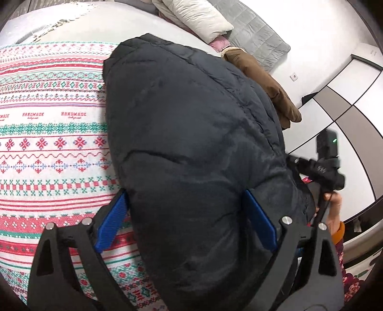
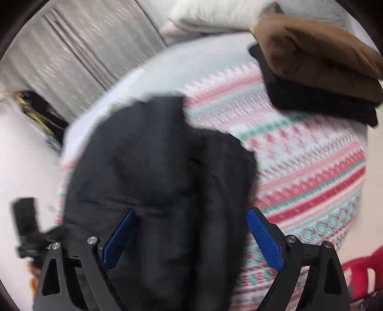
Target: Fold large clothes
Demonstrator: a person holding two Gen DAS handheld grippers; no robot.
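A black puffer jacket (image 1: 191,134) lies bunched on a bed covered with a red, green and white patterned blanket (image 1: 52,124). My left gripper (image 1: 186,220) is open, its blue pads on either side of the jacket's near end. In the blurred right wrist view the jacket (image 2: 158,172) fills the middle, and my right gripper (image 2: 191,236) is open with the jacket's near part between its pads. The right gripper also shows in the left wrist view (image 1: 320,167), at the jacket's right edge.
A folded brown garment (image 1: 265,83) lies beyond the jacket, on top of a folded black one (image 2: 318,102). A cream pillow (image 1: 198,16) and grey quilt (image 1: 258,31) lie at the bed's far end. White and grey cabinets (image 1: 347,100) stand to the right.
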